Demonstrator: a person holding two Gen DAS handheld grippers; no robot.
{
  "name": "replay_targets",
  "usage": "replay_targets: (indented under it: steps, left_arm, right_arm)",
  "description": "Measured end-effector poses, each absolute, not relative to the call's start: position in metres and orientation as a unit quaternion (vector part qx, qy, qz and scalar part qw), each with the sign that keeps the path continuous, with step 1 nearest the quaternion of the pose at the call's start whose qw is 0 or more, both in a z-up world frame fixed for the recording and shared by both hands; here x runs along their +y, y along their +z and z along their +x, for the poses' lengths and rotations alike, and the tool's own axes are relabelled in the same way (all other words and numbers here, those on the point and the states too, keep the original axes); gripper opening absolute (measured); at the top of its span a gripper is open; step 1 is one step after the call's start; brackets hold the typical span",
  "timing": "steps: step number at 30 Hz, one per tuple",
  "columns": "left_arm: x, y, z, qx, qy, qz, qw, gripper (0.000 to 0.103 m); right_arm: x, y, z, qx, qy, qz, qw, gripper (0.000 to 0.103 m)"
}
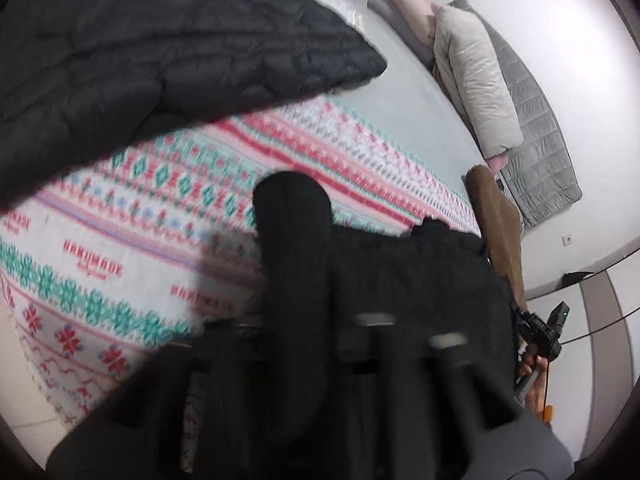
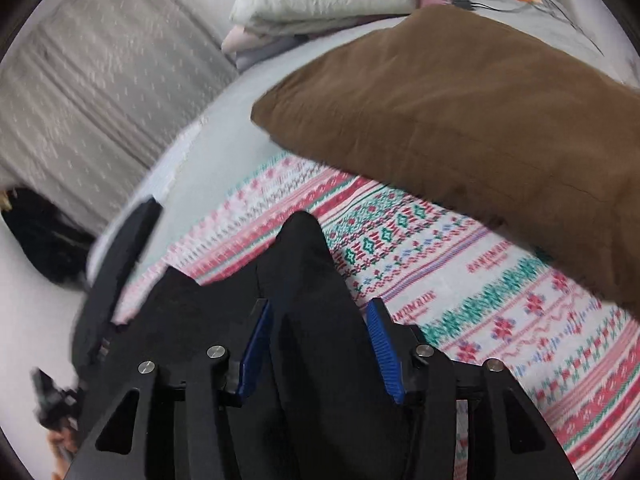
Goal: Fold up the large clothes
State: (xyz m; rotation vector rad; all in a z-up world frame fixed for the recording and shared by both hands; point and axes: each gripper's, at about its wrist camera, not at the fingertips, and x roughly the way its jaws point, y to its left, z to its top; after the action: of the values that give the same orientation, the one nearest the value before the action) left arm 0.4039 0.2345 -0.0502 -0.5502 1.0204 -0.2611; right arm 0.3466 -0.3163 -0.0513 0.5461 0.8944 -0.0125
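A black garment [image 1: 416, 280] hangs between both grippers above a patterned pink, teal and white blanket [image 1: 120, 248]. In the left wrist view the black cloth covers my left gripper [image 1: 348, 320]; its fingers are blurred and mostly hidden under the fabric. In the right wrist view my right gripper [image 2: 318, 344] has its blue pads [image 2: 382, 356] either side of a fold of the black garment [image 2: 312, 280], holding it. The right gripper also shows at the right edge of the left wrist view [image 1: 540, 332].
A black quilted jacket [image 1: 140, 64] lies at upper left. A brown folded garment [image 2: 480, 120] lies on the blanket to the right. Folded pale and grey bedding [image 1: 480, 80] is stacked at the far end. A curtain [image 2: 80, 88] hangs beyond the bed.
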Motion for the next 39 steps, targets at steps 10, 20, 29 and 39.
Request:
replay_targets:
  steps: [10, 20, 29, 39]
  left_arm:
    - [0.21, -0.036, 0.417, 0.413, -0.033, -0.13, 0.901, 0.017]
    - [0.152, 0.02, 0.375, 0.353, 0.023, -0.008, 0.935, 0.078]
    - [0.094, -0.051, 0.401, 0.439, -0.038, -0.034, 0.897, 0.084]
    - [0.233, -0.092, 0.454, 0.504, 0.115, -0.009, 0.856, 0.084]
  right_arm:
    - [-0.277, -0.025, 0.366, 0.356, -0.073, 0.136, 0.922, 0.006]
    - [-0.22, -0.009, 0.34, 0.338, -0.09, 0.05, 0.935, 0.063]
    - [-0.043, -0.033, 0.336, 0.385, 0.126, -0.028, 0.914, 0.064]
    - [-0.276, -0.085, 0.401, 0.472, -0.153, 0.024, 0.868, 0.066]
